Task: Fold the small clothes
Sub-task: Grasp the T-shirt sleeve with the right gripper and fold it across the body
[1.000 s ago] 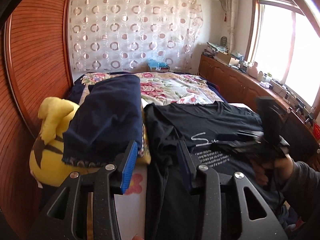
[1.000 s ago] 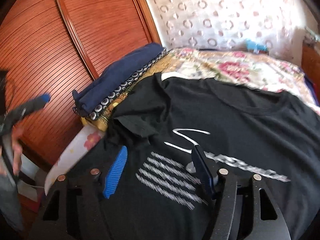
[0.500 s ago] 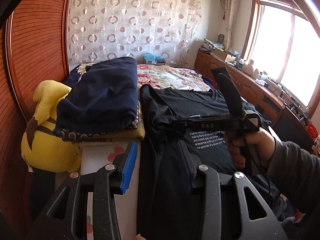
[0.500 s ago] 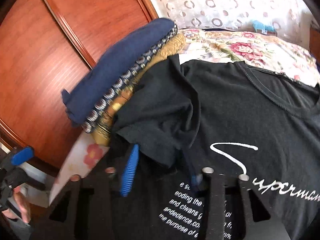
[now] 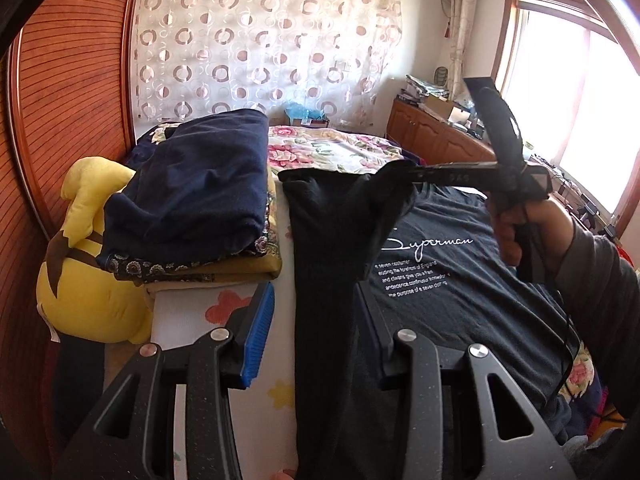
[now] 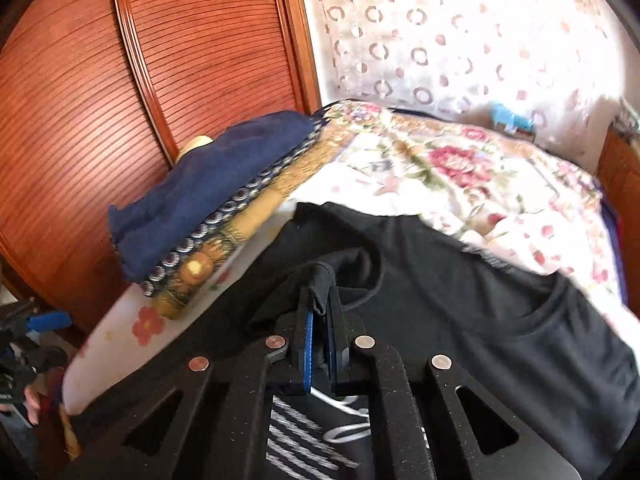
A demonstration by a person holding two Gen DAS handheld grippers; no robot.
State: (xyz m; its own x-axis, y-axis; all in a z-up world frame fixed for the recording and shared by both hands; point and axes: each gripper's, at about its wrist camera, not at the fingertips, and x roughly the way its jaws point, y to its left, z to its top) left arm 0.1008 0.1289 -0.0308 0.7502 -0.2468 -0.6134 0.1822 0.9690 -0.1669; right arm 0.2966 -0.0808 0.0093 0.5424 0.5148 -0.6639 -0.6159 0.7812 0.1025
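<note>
Black cotton T-shirt (image 5: 460, 280): lies flat on the flowered bed (image 5: 332, 148), white print facing up; its sleeve is now raised off the cloth.
Right tool (image 6: 319, 316): fingers now closed on the sleeve edge; half a second ago they stood apart around it.
Left tool (image 5: 316, 332): fingers wide, holding nothing, the shirt's side edge between them.
Folded pile of dark blue cloth (image 5: 192, 196): beside the shirt, unchanged.
Meaning: the sleeve fold, I judge, is starting.
</note>
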